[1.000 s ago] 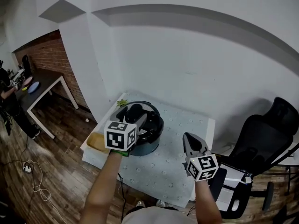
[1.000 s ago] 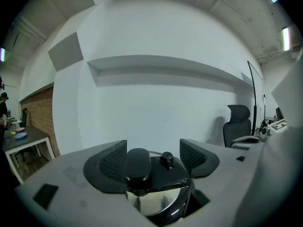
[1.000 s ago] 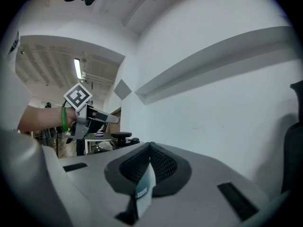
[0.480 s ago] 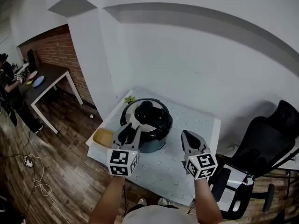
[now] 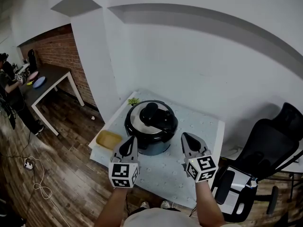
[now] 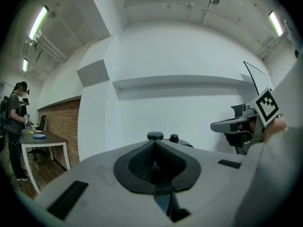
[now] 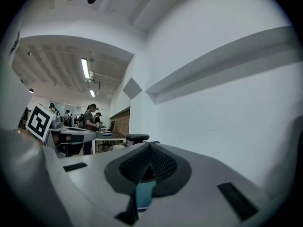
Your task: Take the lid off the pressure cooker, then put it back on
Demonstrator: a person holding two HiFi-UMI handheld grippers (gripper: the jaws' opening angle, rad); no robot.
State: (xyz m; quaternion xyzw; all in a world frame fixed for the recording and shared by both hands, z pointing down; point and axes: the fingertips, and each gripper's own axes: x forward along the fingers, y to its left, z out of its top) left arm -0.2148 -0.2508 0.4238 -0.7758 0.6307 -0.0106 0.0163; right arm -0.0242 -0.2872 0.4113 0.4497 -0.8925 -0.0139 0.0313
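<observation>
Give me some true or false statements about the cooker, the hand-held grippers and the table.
1. The lid sits on the cooker. True.
2. The left hand-held gripper grips the lid's handle. False: it is off the cooker, jaws together on nothing.
3. The right hand-held gripper is shut and empty. True.
4. A yellow tray lies right of the cooker. False: the tray lies at its left in the head view.
5. A black chair stands beside the table. True.
</observation>
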